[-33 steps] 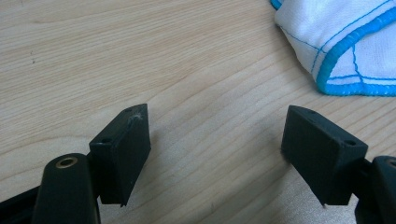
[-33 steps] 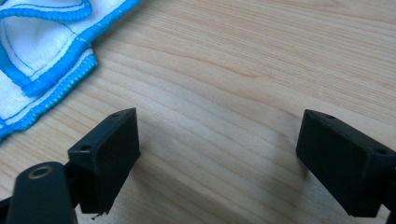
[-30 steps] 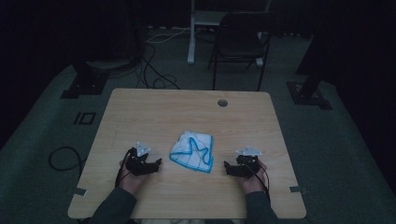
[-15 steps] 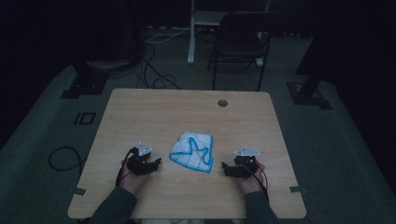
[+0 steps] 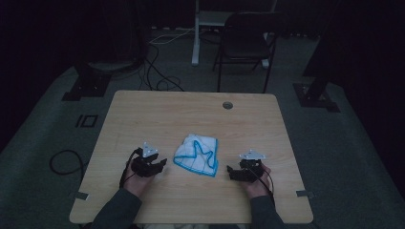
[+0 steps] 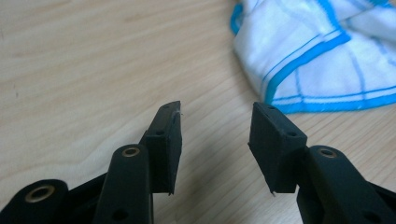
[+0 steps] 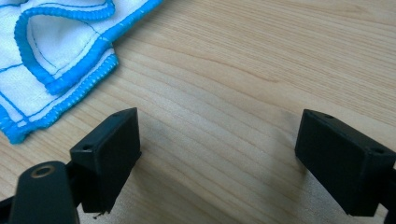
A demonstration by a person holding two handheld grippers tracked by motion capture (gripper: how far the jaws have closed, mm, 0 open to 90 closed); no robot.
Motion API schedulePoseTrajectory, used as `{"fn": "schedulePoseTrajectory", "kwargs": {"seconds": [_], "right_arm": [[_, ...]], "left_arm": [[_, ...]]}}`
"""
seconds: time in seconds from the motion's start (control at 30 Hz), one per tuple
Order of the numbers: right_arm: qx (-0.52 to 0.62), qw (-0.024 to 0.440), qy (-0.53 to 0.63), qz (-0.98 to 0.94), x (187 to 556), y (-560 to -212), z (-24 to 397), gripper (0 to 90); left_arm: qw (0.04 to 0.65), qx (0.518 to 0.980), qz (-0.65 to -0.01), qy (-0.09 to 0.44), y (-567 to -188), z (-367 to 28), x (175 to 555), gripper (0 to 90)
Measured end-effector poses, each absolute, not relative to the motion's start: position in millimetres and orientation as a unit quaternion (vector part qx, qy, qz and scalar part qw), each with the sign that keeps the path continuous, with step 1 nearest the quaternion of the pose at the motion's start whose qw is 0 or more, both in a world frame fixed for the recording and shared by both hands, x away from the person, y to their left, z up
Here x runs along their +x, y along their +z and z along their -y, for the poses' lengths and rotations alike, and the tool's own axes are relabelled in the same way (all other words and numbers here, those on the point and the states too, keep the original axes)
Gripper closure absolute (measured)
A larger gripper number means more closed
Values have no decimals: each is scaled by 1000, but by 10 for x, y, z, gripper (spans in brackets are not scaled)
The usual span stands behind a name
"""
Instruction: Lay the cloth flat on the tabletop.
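Nothing started yet — the white cloth with blue edging lies crumpled mid-table, untouched. The left gripper and right gripper flank it, jaws parted, the right wider — both empty.

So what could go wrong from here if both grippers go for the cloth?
1. The cloth lies crumpled with folded layers, so an open left gripper closing on its near hem may pinch only one layer, or several at once.
2. The right gripper is open wide over bare table; closing where it is would probably catch nothing.
3. Nothing weighs the cloth down, so a pull from one side may drag it instead of spreading it.
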State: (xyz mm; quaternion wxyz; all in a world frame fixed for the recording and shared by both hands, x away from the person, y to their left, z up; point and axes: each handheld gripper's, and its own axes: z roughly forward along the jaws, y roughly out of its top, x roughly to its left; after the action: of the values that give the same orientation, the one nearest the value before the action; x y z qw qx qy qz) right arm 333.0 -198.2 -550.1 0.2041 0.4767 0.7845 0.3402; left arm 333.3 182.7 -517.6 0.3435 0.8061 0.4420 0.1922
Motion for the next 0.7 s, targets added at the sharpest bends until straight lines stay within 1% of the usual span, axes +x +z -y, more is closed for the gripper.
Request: {"fn": "schedulePoseTrajectory", "kwargs": {"seconds": [0.3, 0.53, 0.7], "right_arm": [[477, 204, 340, -784, 3330, -5501, 1982, 141], [476, 204, 341, -785, 3329, -5501, 1983, 142], [476, 204, 341, -785, 3330, -5501, 1983, 142]], "left_arm": [[374, 810, -412, 185, -5059, -1668, 3356, 518], [381, 821, -387, 176, -5021, -1487, 3401, 519], [381, 827, -373, 178, -5009, -1364, 3438, 536]]}}
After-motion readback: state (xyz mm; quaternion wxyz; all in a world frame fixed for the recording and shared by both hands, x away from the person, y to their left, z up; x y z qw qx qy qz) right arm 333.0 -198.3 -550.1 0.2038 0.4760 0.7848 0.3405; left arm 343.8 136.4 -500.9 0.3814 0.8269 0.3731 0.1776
